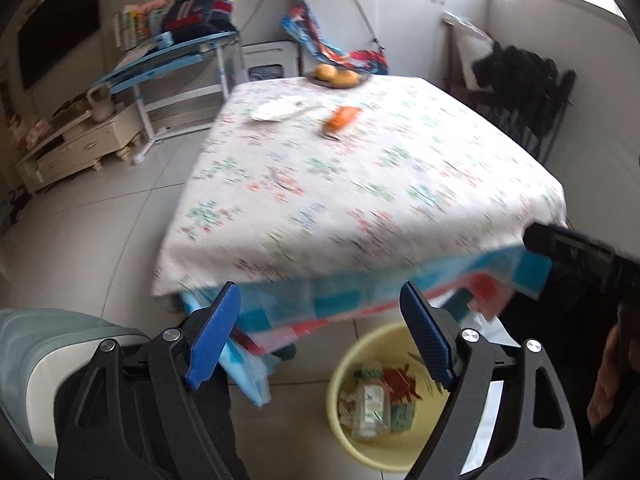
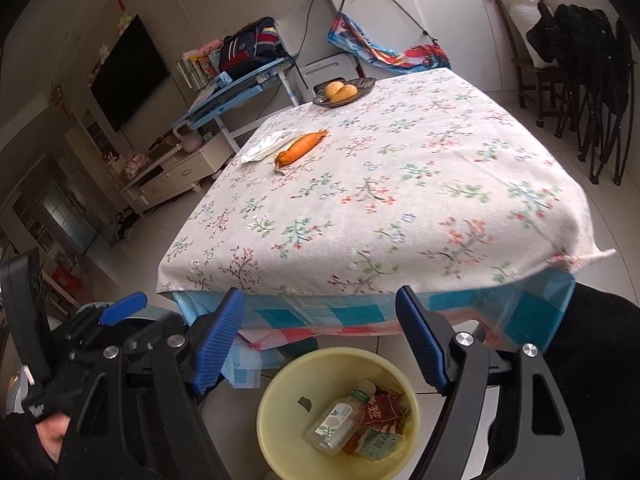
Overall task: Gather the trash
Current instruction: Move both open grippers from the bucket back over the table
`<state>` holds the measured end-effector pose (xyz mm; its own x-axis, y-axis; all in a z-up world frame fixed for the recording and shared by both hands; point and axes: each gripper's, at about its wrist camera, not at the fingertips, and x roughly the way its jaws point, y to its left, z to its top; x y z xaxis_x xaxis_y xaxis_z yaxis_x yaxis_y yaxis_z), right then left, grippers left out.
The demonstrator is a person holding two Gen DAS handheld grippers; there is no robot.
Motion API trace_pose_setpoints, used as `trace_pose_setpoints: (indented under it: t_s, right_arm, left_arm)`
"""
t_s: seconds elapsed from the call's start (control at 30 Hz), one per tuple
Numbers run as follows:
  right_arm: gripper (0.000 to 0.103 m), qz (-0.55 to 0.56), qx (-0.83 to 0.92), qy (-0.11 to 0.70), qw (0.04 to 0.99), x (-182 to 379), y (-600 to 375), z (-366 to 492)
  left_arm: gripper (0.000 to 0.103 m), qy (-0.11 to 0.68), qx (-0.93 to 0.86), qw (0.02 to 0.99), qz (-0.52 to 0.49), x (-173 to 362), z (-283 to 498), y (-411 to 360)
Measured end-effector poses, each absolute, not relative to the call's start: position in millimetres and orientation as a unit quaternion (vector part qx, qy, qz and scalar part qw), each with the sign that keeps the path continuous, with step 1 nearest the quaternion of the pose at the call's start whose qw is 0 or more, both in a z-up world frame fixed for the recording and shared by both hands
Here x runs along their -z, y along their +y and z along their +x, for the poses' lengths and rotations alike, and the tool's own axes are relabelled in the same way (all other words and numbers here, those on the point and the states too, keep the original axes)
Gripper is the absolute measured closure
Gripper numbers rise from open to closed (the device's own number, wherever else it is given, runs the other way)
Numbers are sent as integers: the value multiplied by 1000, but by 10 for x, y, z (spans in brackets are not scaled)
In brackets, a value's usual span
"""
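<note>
Two sets of blue jaws are mine, and both stand wide apart with nothing between the pads. My left gripper point(image 1: 320, 332) hangs over the near edge of the table point(image 1: 360, 184), above the floor, and my right gripper point(image 2: 320, 340) sits just beside it, pointing down the same way. Below and between them, on the tiled floor against the table's overhanging blue-and-red checked cloth point(image 2: 352, 316), stands the yellow bin point(image 2: 280, 408). It holds the trash so far: a clear plastic bottle point(image 2: 336, 424) lying tilted on top, a red wrapper point(image 2: 380, 410) next to it and some greenish packets underneath. On the flowered tablecloth, well away from me toward the far side, lie an orange carrot point(image 2: 302, 146) and, touching it on its left, a crumpled white wrapper point(image 2: 266, 146). Beyond them a dark dish of yellow fruit point(image 2: 344, 90) sits at the table's far edge.
</note>
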<state>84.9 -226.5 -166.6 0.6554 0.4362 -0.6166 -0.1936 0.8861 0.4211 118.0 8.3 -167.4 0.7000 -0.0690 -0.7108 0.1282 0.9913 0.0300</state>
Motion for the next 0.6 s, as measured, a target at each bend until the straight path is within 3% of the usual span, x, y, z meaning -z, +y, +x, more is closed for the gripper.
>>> trace_pose_setpoints:
  t_s: [0.6]
  right_arm:
    - [28, 162, -182, 394, 886, 1612, -1651, 2218]
  left_arm:
    - [18, 357, 16, 934, -7, 1463, 2373, 593]
